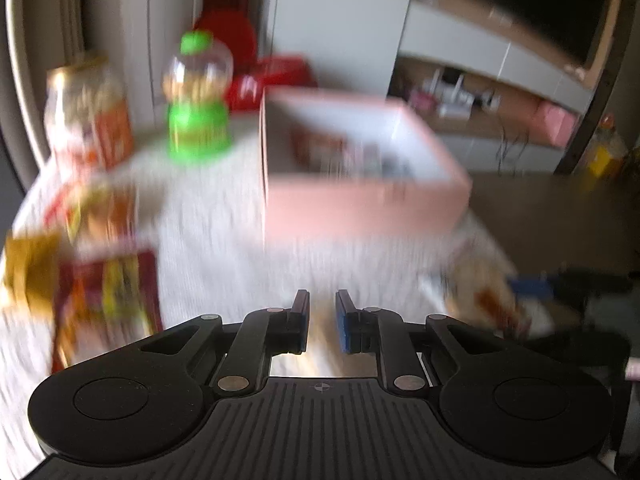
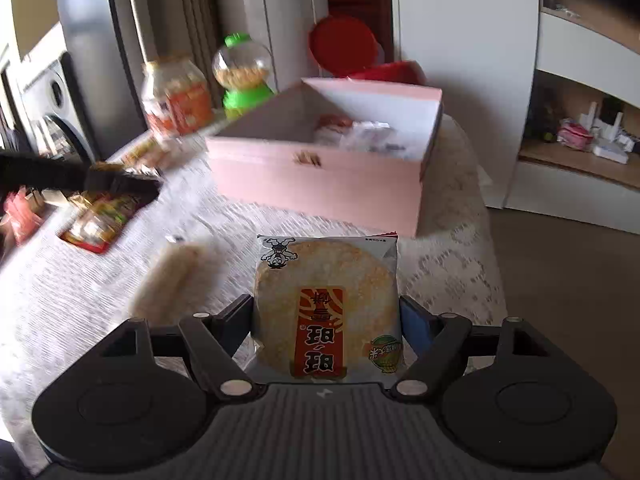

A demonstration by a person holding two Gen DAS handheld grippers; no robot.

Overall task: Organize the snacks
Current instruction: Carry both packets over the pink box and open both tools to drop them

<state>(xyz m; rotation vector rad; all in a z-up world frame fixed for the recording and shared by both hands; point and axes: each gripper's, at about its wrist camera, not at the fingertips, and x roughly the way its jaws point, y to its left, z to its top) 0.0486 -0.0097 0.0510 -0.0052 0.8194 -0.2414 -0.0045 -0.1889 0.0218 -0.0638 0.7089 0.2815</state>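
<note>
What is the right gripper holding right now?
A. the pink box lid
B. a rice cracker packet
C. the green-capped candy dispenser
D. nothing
B: the right gripper has its fingers closed against both sides of the rice cracker packet, short of the pink box.

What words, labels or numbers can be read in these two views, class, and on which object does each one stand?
"旺旺" and "雪饼", seen upside down: orange label of the clear round rice-cracker packet, held in the right gripper.
Green badge on that packet: too small to read.
Orange-labelled clear jar: blurred, unreadable.
Small mark on the pink cardboard box: unreadable.
Red-edged snack packets: blurred.
Left wrist view: nothing readable.
</note>
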